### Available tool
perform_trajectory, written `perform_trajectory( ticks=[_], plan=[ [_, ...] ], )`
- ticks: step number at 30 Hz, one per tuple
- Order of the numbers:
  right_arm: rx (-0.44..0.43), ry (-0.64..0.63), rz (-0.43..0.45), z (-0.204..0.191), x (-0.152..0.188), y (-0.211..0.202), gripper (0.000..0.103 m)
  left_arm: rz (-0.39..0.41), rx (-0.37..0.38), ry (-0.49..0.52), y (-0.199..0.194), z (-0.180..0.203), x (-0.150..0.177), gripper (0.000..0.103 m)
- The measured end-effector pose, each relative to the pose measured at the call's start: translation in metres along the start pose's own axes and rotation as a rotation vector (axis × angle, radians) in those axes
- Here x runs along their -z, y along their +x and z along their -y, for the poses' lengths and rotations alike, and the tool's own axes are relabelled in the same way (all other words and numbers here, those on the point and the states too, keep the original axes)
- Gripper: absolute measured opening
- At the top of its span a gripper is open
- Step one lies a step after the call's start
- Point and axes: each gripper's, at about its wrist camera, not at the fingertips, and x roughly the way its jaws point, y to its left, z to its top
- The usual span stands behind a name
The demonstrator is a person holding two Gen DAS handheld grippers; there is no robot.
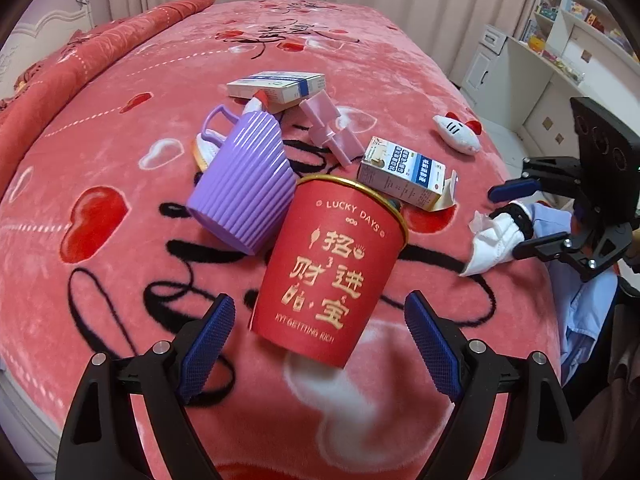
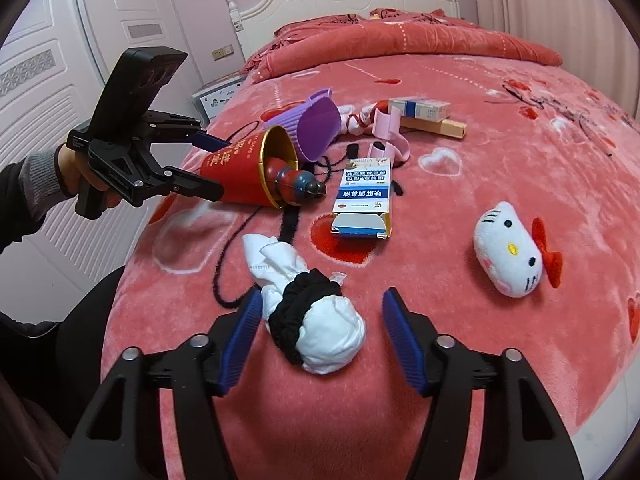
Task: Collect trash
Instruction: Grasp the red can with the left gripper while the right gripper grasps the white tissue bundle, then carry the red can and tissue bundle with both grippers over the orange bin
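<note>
Two English lines, red cup (image 1: 332, 264): "LUCKY DAYS", "GETTING RICH"

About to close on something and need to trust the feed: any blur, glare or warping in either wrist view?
Left wrist view: red cup sharp, blanket under the cup's base smeared, edges bowed by the fisheye. Right wrist view: white cloth bundle crisp, soft even light, no glare, dark vignette in the corners.
</note>
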Motion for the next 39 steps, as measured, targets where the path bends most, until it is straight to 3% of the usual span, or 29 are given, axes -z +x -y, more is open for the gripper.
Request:
perform_trajectory(
  ticks=[8, 12, 18, 25, 31, 39],
  plan=[
    [-0.037, 0.026, -0.026, 0.004, 0.000, 0.010, 0.060, -0.014, 0.039, -0.013, 0.017, -0.010, 0.004, 0.084],
    [-0.080, 0.038, -0.041, 0.006, 0.000, 0.015, 0.039, -0.027, 0.071, -0.020, 0.022, -0.013, 0.004, 0.071],
    [-0.085, 0.042, -0.068, 0.003, 0.000, 0.021, 0.037, -0.075, 0.073, -0.009, 0.022, -0.010, -0.001, 0.064],
    [-0.070, 0.030, -0.049, -0.001, -0.003, 0.007, 0.036, -0.168, -0.014, 0.115, -0.011, 0.014, -0.026, 0.058],
    [-0.057, 0.037, -0.013, -0.004, -0.001, -0.016, 0.036, -0.222, -0.081, 0.151, -0.036, 0.033, -0.037, 0.057],
    [-0.064, 0.033, 0.028, -0.018, 0.006, -0.055, 0.036, -0.221, -0.089, 0.154, -0.058, 0.070, -0.034, 0.057]
  ],
)
